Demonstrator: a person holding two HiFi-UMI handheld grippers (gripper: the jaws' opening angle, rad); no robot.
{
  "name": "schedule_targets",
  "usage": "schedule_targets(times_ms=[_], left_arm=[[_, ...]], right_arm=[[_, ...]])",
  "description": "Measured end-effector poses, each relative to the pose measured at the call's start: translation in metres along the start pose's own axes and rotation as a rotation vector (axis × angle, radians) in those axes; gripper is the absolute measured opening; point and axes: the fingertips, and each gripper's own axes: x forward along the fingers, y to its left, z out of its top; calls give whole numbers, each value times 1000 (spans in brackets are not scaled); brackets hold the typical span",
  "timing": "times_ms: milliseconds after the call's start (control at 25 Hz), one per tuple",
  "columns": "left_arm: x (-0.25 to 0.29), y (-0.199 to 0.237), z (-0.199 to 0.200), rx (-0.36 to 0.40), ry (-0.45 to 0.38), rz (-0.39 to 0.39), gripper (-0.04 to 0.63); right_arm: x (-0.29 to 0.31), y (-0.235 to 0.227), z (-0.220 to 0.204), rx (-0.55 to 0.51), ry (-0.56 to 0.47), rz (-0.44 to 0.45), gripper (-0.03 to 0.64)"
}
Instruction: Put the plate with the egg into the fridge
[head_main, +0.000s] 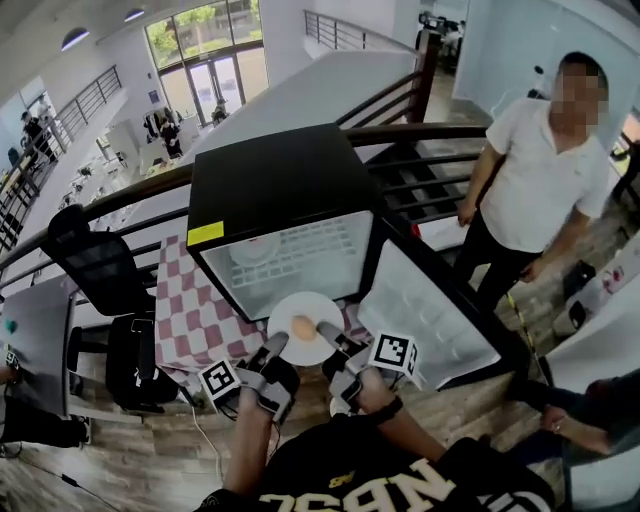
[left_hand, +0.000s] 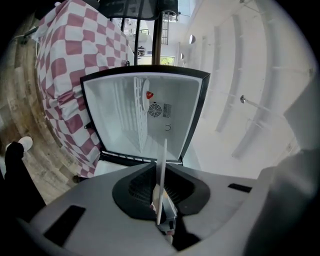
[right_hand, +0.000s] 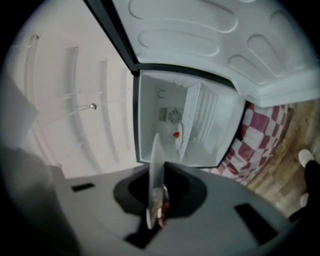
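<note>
In the head view a white plate (head_main: 300, 318) with a brown egg (head_main: 303, 327) on it hangs in front of the open black mini fridge (head_main: 280, 190). My left gripper (head_main: 277, 345) is shut on the plate's left rim and my right gripper (head_main: 328, 334) on its right rim. The left gripper view shows the plate (left_hand: 162, 172) edge-on between the jaws, facing the white fridge interior (left_hand: 142, 117) with its wire shelf (left_hand: 140, 107). Edge-on too in the right gripper view, the plate (right_hand: 156, 167) points at the fridge interior (right_hand: 187, 122).
The fridge door (head_main: 425, 310) stands open to the right. The fridge stands on a table with a red-and-white checked cloth (head_main: 195, 315). A black office chair (head_main: 100, 265) is at the left. A person in a white shirt (head_main: 545, 180) stands at the right, beside a dark railing (head_main: 430, 180).
</note>
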Motion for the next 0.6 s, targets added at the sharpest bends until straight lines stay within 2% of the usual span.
schedule_targets(times_ms=[200, 480, 600], left_arm=[[34, -3, 10, -6, 12, 17, 44], [62, 16, 16, -29, 12, 66, 44], [73, 19, 27, -30, 20, 79, 44]], right_arm=[[11, 4, 30, -6, -34, -1, 35], [19, -20, 54, 35, -58, -46, 35], [32, -21, 63, 22, -80, -33, 35]])
